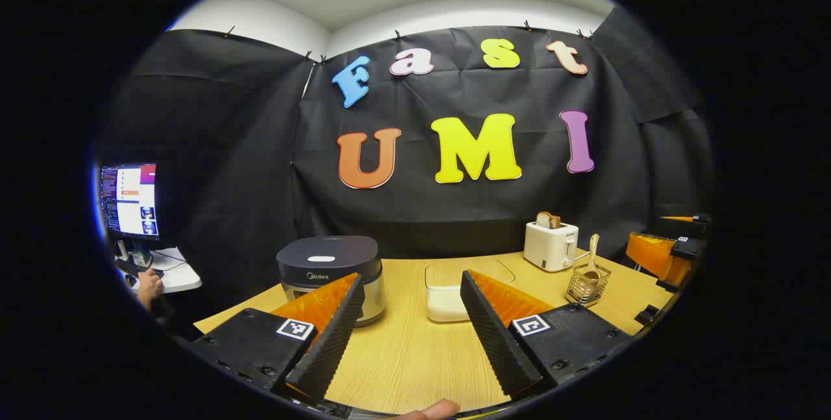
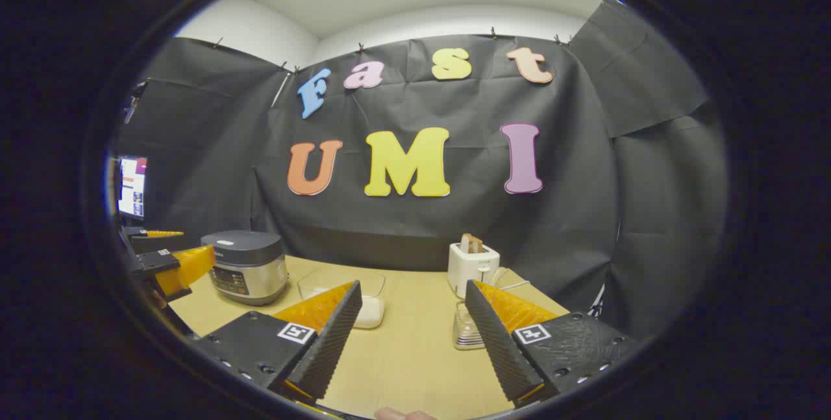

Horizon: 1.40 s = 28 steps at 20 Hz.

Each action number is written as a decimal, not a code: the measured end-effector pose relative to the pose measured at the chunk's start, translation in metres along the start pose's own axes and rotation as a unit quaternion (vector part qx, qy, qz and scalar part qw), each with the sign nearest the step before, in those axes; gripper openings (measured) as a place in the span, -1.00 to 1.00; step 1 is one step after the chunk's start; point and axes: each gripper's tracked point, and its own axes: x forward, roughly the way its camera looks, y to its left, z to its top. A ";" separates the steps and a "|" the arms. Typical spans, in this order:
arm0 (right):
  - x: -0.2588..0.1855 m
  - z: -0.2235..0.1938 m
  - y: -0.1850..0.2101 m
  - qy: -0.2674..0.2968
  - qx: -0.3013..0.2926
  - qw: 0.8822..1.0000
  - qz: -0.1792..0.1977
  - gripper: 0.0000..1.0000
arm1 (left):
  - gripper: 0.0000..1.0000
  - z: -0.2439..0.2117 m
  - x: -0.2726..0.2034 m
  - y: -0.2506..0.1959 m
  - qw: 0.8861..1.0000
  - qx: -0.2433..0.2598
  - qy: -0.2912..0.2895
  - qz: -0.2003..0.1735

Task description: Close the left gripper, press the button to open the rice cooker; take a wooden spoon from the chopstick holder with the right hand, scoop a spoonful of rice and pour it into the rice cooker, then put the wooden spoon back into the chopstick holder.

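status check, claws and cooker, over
Left claw open, empty. Right claw open, empty. Cooker lid shut, spoon in holder. Rice box beside cooker, path clear.

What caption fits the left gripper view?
Open hand-held gripper facing closed rice cooker, rice container and wooden spoon.

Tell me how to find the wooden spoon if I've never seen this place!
Start at the yellow wooden table and look for the white toaster holding bread near the back wall. Just beside it stands a small wire chopstick holder. The wooden spoon is the one pale handle sticking up out of that basket.
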 end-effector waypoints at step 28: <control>0.004 0.006 -0.040 0.002 0.034 0.999 -0.019 0.91 | -0.86 -0.019 0.136 0.143 0.987 -0.035 0.139 0.078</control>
